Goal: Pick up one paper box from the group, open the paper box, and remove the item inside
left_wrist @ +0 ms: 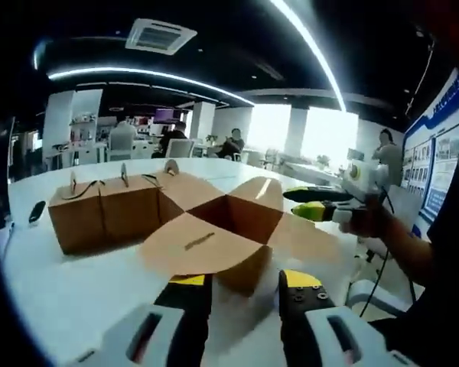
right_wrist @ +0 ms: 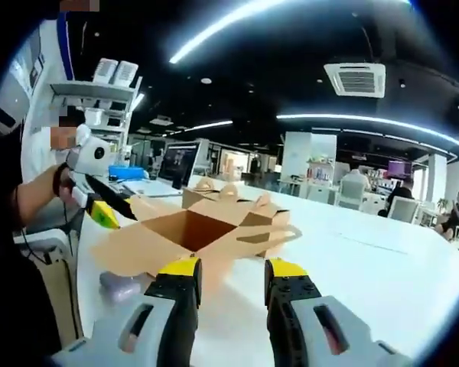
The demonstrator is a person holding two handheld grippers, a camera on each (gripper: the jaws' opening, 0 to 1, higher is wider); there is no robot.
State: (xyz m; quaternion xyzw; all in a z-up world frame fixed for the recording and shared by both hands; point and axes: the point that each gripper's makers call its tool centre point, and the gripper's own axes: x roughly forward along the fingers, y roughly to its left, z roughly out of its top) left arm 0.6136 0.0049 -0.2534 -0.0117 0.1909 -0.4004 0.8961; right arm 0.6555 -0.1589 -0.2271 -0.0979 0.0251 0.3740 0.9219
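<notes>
An open brown paper box point(left_wrist: 229, 218) stands on the white table point(left_wrist: 69, 290) with its flaps spread wide; I see only bare cardboard inside it. My left gripper point(left_wrist: 245, 284) is open, its jaws on either side of the box's near corner. In the right gripper view the same box point(right_wrist: 190, 229) lies just past my open right gripper point(right_wrist: 233, 271). A hand holds each gripper: the right gripper point(left_wrist: 321, 206) hovers at the box's far flap, the left gripper point(right_wrist: 101, 208) by its left flap. Closed boxes point(left_wrist: 99, 210) stand beside the open one.
A pale rounded object point(right_wrist: 122, 284) lies on the table under the open box's near flap. A small dark object point(left_wrist: 37, 212) rests near the table's left edge. The closed boxes point(right_wrist: 218, 195) stand behind the open one. People sit at desks far behind.
</notes>
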